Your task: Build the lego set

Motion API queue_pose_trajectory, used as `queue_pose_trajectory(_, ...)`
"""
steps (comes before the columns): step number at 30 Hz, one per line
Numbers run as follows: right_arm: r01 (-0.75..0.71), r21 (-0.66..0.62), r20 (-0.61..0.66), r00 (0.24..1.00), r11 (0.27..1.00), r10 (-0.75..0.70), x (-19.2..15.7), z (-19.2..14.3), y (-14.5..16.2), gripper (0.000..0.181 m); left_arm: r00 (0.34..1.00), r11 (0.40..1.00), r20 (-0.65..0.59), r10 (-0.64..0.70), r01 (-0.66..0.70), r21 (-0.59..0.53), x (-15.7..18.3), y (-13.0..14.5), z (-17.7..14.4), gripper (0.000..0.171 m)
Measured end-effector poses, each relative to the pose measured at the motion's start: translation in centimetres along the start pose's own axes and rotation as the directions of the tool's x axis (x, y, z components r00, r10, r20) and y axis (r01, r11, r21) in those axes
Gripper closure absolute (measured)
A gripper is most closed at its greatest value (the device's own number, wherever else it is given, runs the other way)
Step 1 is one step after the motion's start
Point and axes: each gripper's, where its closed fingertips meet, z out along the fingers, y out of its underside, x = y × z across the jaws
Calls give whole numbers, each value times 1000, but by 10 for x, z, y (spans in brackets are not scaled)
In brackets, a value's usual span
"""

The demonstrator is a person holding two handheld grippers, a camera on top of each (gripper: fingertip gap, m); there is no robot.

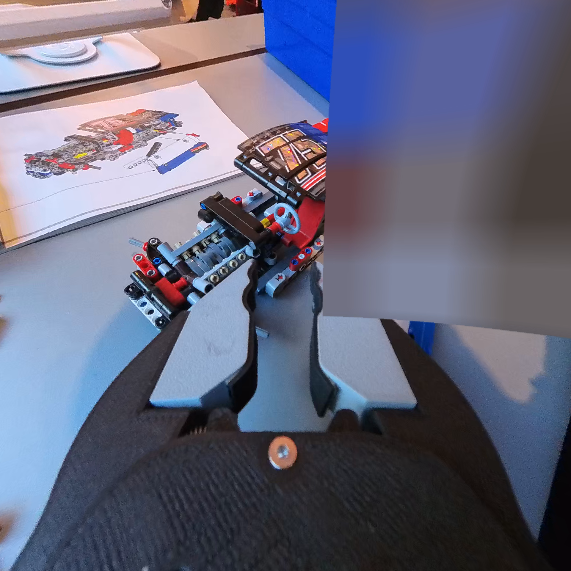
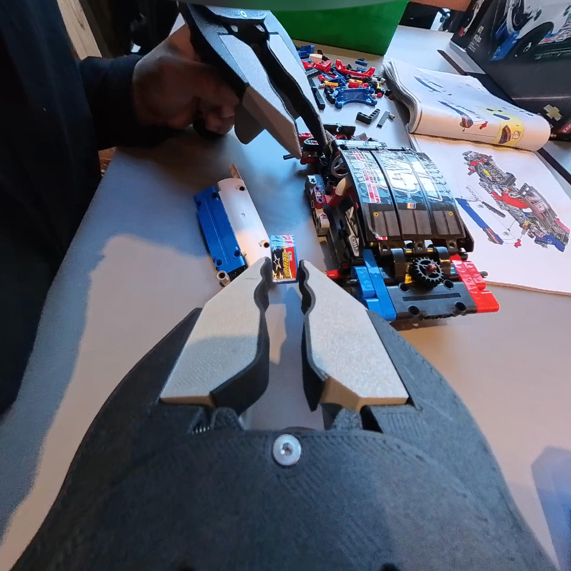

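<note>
The partly built lego car (image 2: 398, 216) stands on the grey table (image 2: 154, 191), with a black stickered roof, a blue and red rear and an open engine bay (image 1: 216, 256). My right gripper (image 2: 284, 265) is closed on a small stickered panel (image 2: 283, 258) at the near end of a blue and white panel assembly (image 2: 230, 225) lying left of the car. My left gripper (image 1: 284, 273) is open, its fingertips flanking a grey side beam (image 1: 279, 278) of the car. It also shows in the right wrist view (image 2: 304, 145), held by a hand and pointing down at the car's front.
An open instruction booklet (image 2: 509, 216) lies right of the car and also shows in the left wrist view (image 1: 117, 148). Loose lego pieces (image 2: 349, 80) are heaped behind the car. A green bin (image 2: 340, 27) and the set's box (image 2: 525, 46) stand at the back. Spacing between my two grippers at the tips: around 12 cm.
</note>
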Motion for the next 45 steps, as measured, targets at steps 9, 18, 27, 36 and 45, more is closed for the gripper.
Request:
queue_pose_trajectory(9, -1, 5, 7, 1000, 1000, 1, -1, -2, 0, 166, 1000, 1000, -7, 5, -5, -16, 1, 2, 2, 142)
queue_pose_trajectory(18, 3, -3, 8, 1000, 1000, -3, -1, -2, 1, 166, 1000, 1000, -11, 2, -2, -19, 1, 2, 2, 142)
queue_pose_trajectory(27, 2, -3, 9, 1000, 1000, -2, -2, -2, 1, 166, 1000, 1000, -14, -1, 0, -24, 1, 3, 3, 143)
queue_pose_trajectory(36, -56, -5, 16, 998, 998, 56, 3, -1, 2, 166, 1000, 999, -19, 1, -2, -35, 2, 5, 4, 143)
queue_pose_trajectory(45, -198, 1, 109, 974, 980, 197, 0, -7, 2, 167, 984, 990, -111, 139, -142, -19, 32, 3, 8, 147)
